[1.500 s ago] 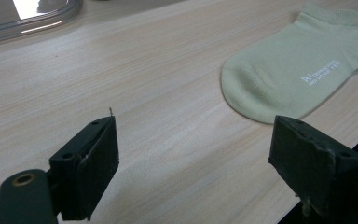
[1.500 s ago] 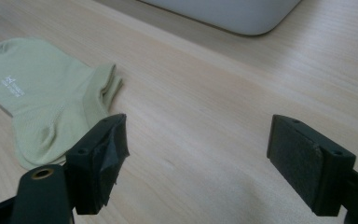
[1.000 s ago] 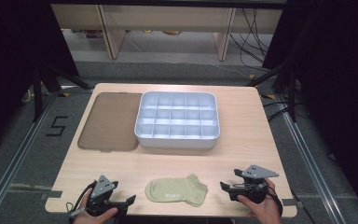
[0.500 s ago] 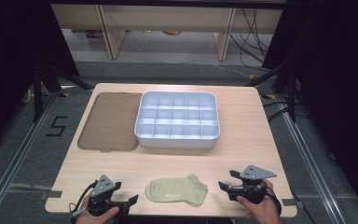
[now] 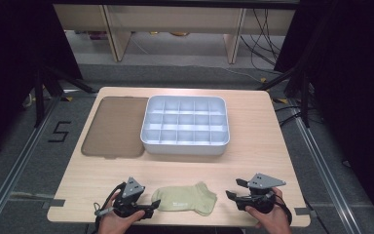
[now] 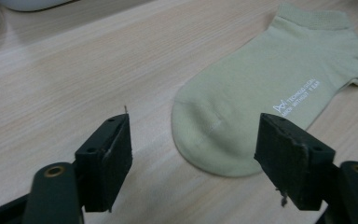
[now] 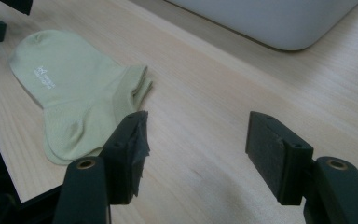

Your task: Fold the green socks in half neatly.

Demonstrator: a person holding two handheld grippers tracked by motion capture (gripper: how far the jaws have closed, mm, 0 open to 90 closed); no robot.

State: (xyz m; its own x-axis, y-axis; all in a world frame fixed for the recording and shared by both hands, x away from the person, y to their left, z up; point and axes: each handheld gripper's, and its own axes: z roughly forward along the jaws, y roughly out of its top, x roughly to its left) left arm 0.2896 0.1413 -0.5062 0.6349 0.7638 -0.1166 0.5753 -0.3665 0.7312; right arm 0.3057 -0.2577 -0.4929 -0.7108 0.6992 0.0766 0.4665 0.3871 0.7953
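Both hand-held grippers, left (image 5: 148, 208) and right (image 5: 230, 195), closing but wide, flank the sock (image 5: 187, 199), untouched

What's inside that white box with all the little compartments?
The compartments of the white box that show look empty. The near row's floors are partly hidden behind the front wall.
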